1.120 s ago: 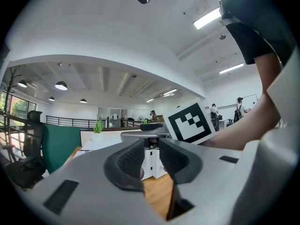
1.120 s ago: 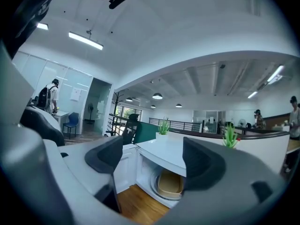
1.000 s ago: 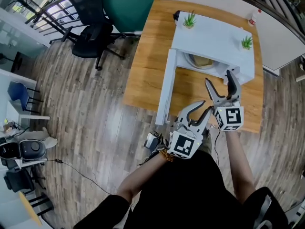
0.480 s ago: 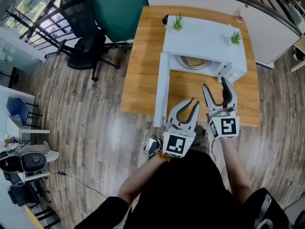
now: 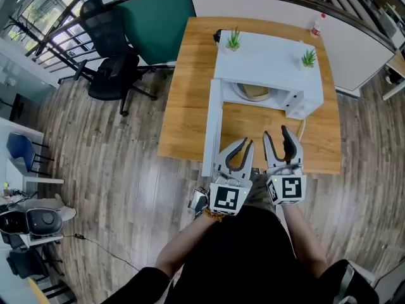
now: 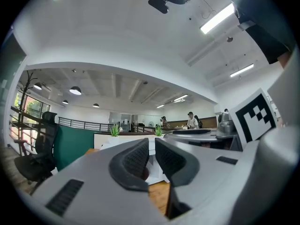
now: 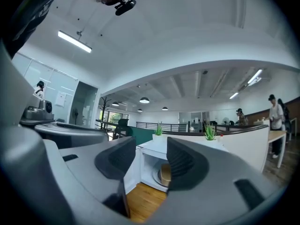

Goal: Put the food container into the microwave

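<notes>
A white microwave (image 5: 269, 59) stands on the wooden table (image 5: 190, 106) with its door (image 5: 212, 128) swung open to the left. The tan food container (image 5: 256, 92) rests inside on the turntable; the right gripper view shows it (image 7: 164, 173) in the cavity too. My left gripper (image 5: 247, 143) hovers by the table's near edge beside the door's end, jaws shut with nothing between them (image 6: 151, 146). My right gripper (image 5: 275, 133) hangs just to its right over the table's front strip, open and empty (image 7: 151, 150). Both are well short of the microwave.
Two small potted plants (image 5: 234, 40) (image 5: 308, 57) stand on the microwave's top. A bottle (image 5: 314, 25) is at the table's far right corner. A black office chair (image 5: 114, 62) and a green partition (image 5: 158, 21) are at the left. A small device (image 5: 197, 201) lies on the floor.
Both grippers have drawn back from the microwave toward the table's near edge. The left gripper's jaws went from open to shut. The right gripper stayed open.
</notes>
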